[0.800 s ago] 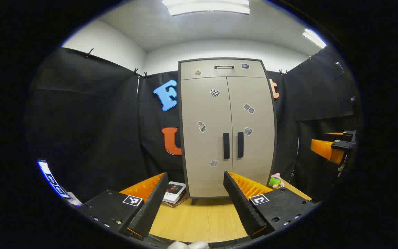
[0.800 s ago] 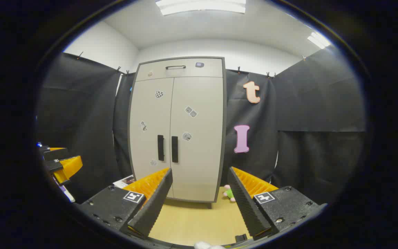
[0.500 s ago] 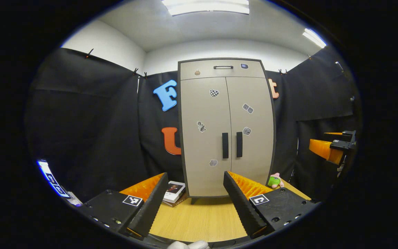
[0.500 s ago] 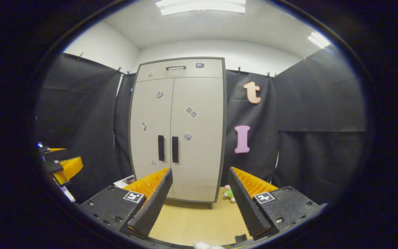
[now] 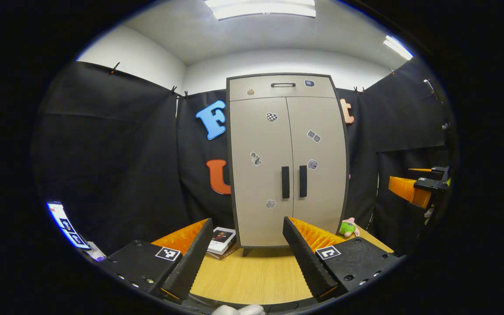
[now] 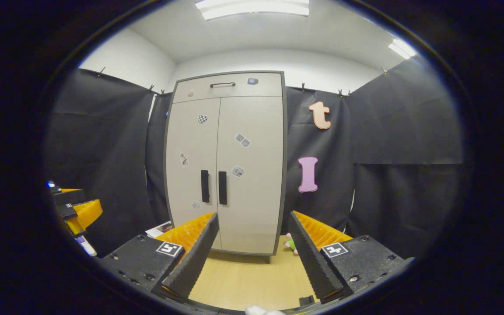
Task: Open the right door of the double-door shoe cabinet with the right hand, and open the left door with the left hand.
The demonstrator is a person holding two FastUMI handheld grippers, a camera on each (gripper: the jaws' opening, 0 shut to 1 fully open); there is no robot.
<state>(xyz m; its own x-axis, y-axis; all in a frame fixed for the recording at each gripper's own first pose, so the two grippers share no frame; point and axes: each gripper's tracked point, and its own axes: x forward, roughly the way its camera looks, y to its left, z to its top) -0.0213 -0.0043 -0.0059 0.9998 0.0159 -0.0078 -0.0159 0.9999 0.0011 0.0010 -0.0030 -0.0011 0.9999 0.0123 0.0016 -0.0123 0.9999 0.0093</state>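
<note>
The double-door shoe cabinet [image 5: 288,162] stood upright at the far side of the wooden floor [image 5: 256,275], against the black cloth wall. Both doors were closed. The left door [image 5: 260,170] and right door [image 5: 318,166] met flush along the centre seam, with the left handle [image 5: 285,182] and right handle [image 5: 302,181] just beside it (one each side). A drawer [image 5: 281,87] ran across the top.

The left gripper [image 5: 243,258] was well short of the cabinet, jaws apart and holding nothing. The right gripper [image 6: 252,258] was likewise well back, jaws apart and holding nothing. Open floor lay between both grippers and the doors.

Books [image 5: 221,240] lay beside the cabinet's left edge. A plush toy [image 5: 348,227] lay beside its right edge.
</note>
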